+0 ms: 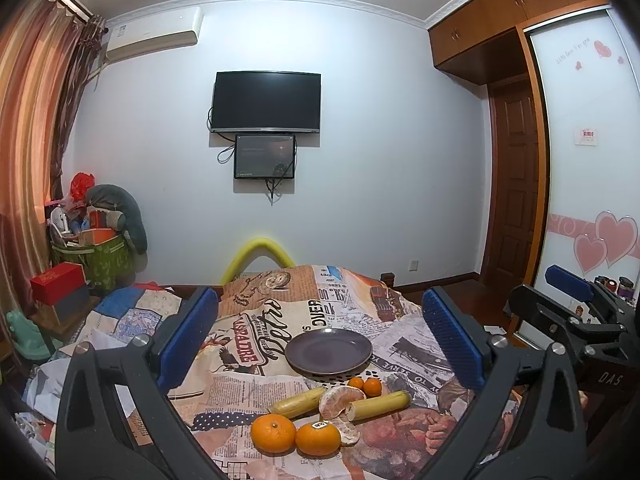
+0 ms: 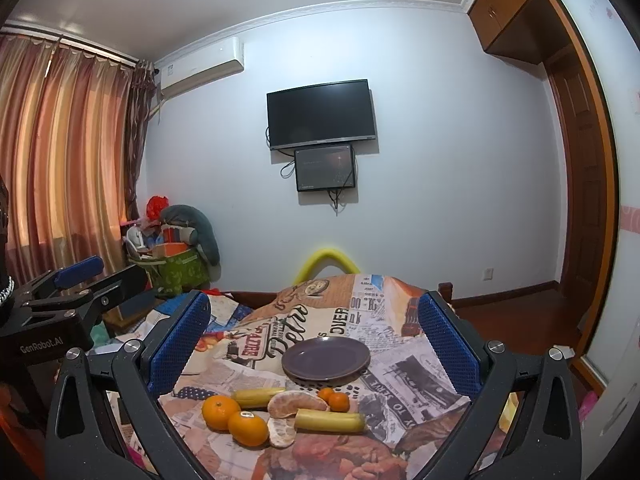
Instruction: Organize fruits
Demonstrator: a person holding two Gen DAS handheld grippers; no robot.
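We look across a bed [image 1: 400, 320] under a newspaper-print cover toward a white wall with a dark television [image 1: 266, 102]. Our left gripper [image 1: 320, 340] and right gripper [image 2: 316, 340] both gape fully wide, holding nothing. At six o'clock from the empty purple plate [image 1: 329, 351] the fruits [image 1: 320, 416] lie clustered: oranges, banana pieces, peeled segments.

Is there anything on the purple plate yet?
No, the purple plate is bare on top. All the fruit lies in front of it on the newspaper-print cloth, including the big oranges. What is under the plate cannot be seen.
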